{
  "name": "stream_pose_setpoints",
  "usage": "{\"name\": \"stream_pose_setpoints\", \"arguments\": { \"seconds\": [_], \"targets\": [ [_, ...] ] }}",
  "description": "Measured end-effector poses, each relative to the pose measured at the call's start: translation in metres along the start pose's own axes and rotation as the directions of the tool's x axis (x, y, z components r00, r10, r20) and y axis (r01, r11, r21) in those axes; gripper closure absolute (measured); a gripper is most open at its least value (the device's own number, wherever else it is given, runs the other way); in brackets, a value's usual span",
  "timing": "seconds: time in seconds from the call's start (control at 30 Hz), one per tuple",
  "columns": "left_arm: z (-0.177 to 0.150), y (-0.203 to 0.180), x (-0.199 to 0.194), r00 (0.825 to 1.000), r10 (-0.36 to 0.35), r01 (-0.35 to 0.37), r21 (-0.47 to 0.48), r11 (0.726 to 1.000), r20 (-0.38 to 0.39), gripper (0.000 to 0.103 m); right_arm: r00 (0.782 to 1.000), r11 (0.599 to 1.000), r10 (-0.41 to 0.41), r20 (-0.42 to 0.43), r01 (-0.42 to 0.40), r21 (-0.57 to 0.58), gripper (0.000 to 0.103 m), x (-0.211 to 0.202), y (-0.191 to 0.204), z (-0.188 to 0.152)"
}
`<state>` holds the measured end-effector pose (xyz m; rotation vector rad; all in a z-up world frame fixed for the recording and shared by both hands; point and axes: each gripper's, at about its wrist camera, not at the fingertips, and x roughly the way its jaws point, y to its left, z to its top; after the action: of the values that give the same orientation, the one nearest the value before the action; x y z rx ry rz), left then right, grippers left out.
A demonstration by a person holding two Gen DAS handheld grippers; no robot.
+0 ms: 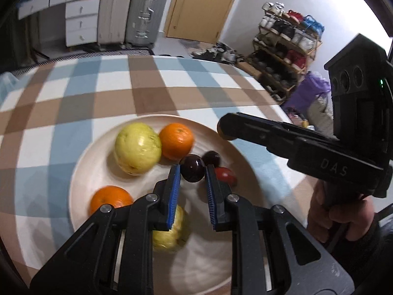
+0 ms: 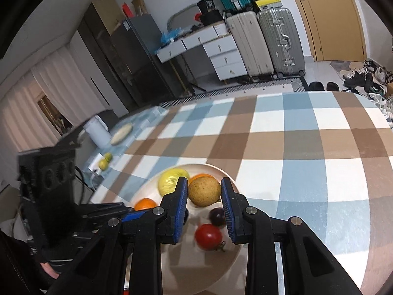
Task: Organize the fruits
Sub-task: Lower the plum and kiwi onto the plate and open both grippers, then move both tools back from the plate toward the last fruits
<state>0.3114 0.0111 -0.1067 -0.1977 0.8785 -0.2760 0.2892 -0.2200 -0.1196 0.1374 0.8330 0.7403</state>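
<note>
A large cream plate (image 1: 81,172) on the checked tablecloth holds a yellow-green fruit (image 1: 137,147), two oranges (image 1: 176,140) (image 1: 110,198), a dark plum (image 1: 211,157), a red tomato (image 1: 225,175) and another yellow fruit (image 1: 172,231). Above the plate, my left gripper (image 1: 192,172) is shut on a second dark plum (image 1: 192,170), pinched between its blue pads. My right gripper (image 2: 203,184) is shut on a round brown fruit (image 2: 203,191) over the plate (image 2: 235,253). In the left wrist view the right gripper (image 1: 226,129) reaches in from the right, a hand on its handle.
Two small green fruits (image 2: 105,161), a white container (image 2: 97,130) and a flat dish (image 2: 121,132) sit at the table's far left edge. Beyond the table's far edge stand suitcases (image 1: 145,12), white drawers and a shoe rack (image 1: 285,49).
</note>
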Motion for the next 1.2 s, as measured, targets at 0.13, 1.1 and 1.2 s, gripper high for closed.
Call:
{"name": "stream_pose_setpoints", "arguments": {
  "seconds": [0.13,1.1,1.2],
  "targets": [
    [0.001,0.002,0.004,1.000,-0.023,0.023,-0.004,1.000,-0.005,0.085,1.000,1.000,-0.009,-0.024,0.009,0.005,0.075,0.013,-0.005,-0.001],
    [-0.008,-0.025,-0.056,0.998,0.029,-0.032,0.043,0.999,0.064,0.070,0.993,0.998,-0.032,0.115,0.026,0.056,0.034,-0.060,0.010,-0.017],
    [-0.016,-0.032,-0.078,0.994,0.053,-0.058,0.050,0.997,0.096,0.053,0.990,0.998,-0.035,0.139,0.027,0.055,0.027,-0.078,0.018,-0.024]
  ]
}}
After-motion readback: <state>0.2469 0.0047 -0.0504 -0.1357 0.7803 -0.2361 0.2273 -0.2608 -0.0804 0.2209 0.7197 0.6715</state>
